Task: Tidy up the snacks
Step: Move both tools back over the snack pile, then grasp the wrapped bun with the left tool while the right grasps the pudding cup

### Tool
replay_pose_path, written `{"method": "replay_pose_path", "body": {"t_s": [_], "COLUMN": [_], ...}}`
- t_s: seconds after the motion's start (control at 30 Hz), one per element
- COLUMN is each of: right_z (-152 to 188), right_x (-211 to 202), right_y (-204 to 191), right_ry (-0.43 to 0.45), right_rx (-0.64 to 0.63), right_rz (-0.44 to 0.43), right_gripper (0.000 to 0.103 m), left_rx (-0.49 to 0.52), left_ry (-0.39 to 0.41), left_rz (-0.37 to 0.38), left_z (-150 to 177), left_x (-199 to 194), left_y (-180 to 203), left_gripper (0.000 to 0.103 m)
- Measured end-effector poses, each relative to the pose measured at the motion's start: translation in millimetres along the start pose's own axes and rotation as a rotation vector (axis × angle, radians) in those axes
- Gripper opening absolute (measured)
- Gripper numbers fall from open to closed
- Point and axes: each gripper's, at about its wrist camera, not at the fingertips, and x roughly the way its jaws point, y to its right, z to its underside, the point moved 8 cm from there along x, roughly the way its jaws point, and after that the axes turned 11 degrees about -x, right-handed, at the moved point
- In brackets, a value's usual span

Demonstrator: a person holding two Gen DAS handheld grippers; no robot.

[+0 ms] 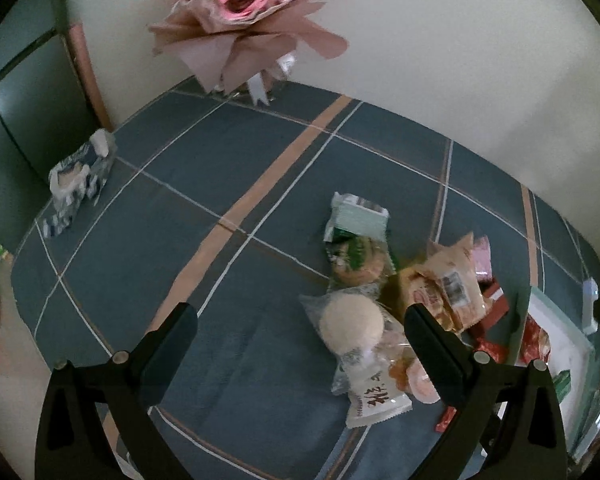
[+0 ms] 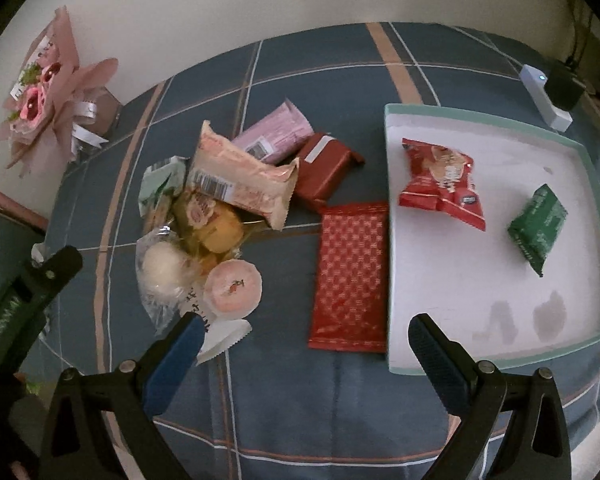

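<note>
A heap of wrapped snacks lies on the blue checked tablecloth [image 2: 300, 412]: a white round bun [image 1: 350, 322] [image 2: 162, 266], a pink round cake [image 2: 232, 284], a beige packet [image 2: 240, 176] [image 1: 450, 288], a pink packet [image 2: 274, 134], a dark red packet [image 2: 326, 168] and a green-white packet [image 1: 356, 220]. A flat red patterned packet [image 2: 350, 276] lies against the white tray [image 2: 460, 320], which holds a red snack bag [image 2: 440, 180] and a green packet [image 2: 538, 226]. My left gripper [image 1: 300, 320] hovers open beside the bun. My right gripper [image 2: 304, 332] hovers open near the red patterned packet.
A pink flower bouquet [image 1: 240, 20] [image 2: 44, 92] stands by the back wall. A tissue pack [image 1: 80, 176] sits at the table's left edge. A white device [image 2: 544, 96] and a black box [image 2: 564, 84] lie behind the tray. My left gripper's finger [image 2: 56, 272] shows at the right wrist view's left.
</note>
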Motion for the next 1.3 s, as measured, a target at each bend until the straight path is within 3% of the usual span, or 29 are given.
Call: {"method": "replay_pose_path", "body": {"t_s": [0.37, 0.53, 0.9, 1.3], "right_z": [-4, -3, -12, -35], "right_x": [24, 45, 80, 95], "right_y": [-14, -27, -48, -73], "right_ry": [-0.027, -0.052, -0.07, -0.041], "right_rx": [-0.017, -0.052, -0.077, -0.113], "right_rz": [-0.012, -0.018, -0.028, -0.042], "right_gripper": [0.103, 0.103, 0.103, 0.063], "left_rx": [-0.008, -0.024, -0.127, -0.101], "left_ry": [-0.102, -0.202, -0.259, -0.317], "left_rz": [-0.041, -0.091, -0.046, 0.004], "left_z": [15, 29, 29, 33], "left_x": [31, 61, 82, 96], "left_y": [-1, -5, -2, 18], "left_gripper": [0.103, 0.103, 0.103, 0.103]}}
